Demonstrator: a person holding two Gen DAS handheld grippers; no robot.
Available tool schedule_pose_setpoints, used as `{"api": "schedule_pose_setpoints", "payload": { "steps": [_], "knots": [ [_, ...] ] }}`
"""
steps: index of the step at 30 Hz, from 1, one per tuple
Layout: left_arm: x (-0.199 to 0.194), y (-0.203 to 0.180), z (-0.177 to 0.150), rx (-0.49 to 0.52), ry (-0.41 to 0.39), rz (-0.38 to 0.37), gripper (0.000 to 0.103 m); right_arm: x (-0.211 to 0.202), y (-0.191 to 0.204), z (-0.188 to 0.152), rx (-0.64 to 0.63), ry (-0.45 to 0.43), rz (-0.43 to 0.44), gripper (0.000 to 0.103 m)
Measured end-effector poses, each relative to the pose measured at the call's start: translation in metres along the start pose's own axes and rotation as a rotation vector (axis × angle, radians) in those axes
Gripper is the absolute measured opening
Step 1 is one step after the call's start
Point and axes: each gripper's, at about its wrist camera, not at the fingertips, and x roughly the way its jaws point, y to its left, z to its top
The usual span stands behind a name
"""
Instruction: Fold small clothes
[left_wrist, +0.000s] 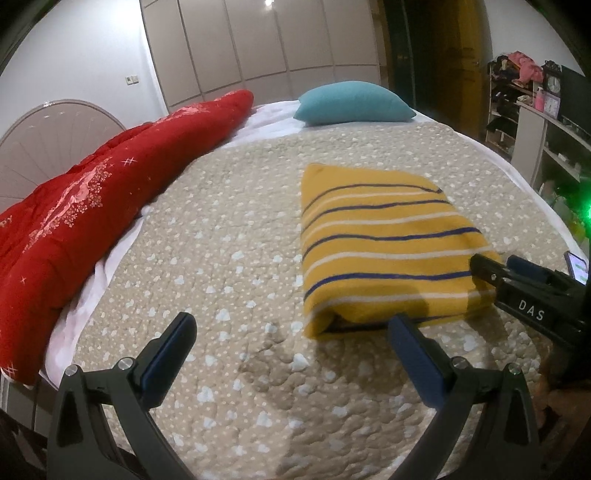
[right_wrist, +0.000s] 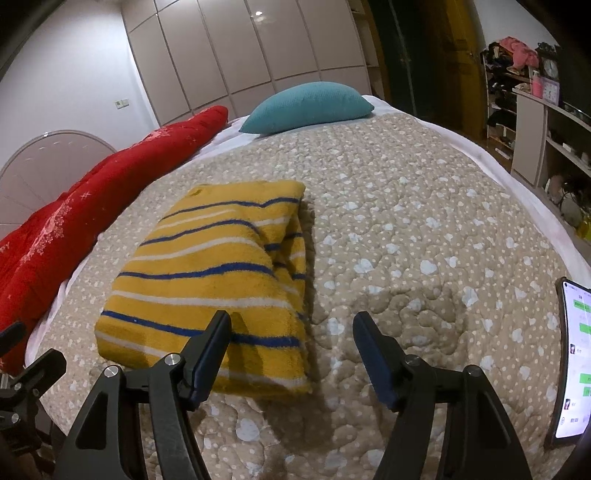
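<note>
A yellow garment with blue and white stripes (left_wrist: 384, 243) lies folded into a rectangle on the beige quilted bedspread (left_wrist: 229, 258). It also shows in the right wrist view (right_wrist: 214, 280). My left gripper (left_wrist: 291, 328) is open and empty, just short of the garment's near left corner. My right gripper (right_wrist: 291, 328) is open and empty, at the garment's near right corner, its left finger over the cloth. The right gripper also shows in the left wrist view (left_wrist: 517, 277), beside the garment's right edge.
A red quilt (left_wrist: 92, 206) lies along the bed's left side. A teal pillow (left_wrist: 351, 103) sits at the far end. A lit phone (right_wrist: 574, 362) lies on the bedspread at the right. Shelves (left_wrist: 546, 110) stand beyond the bed's right edge.
</note>
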Motion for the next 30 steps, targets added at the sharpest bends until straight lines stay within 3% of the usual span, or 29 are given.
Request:
{"api": "schedule_pose_setpoints", "payload": {
  "steps": [14, 30],
  "knots": [
    [0.011, 0.002, -0.005, -0.018, 0.05, -0.014, 0.103, 0.003, -0.001, -0.002, -0.01, 0.006, -0.005, 0.074],
    [0.024, 0.014, -0.012, -0.083, 0.102, -0.083, 0.103, 0.006, 0.003, -0.007, -0.028, 0.024, -0.019, 0.076]
  ]
}}
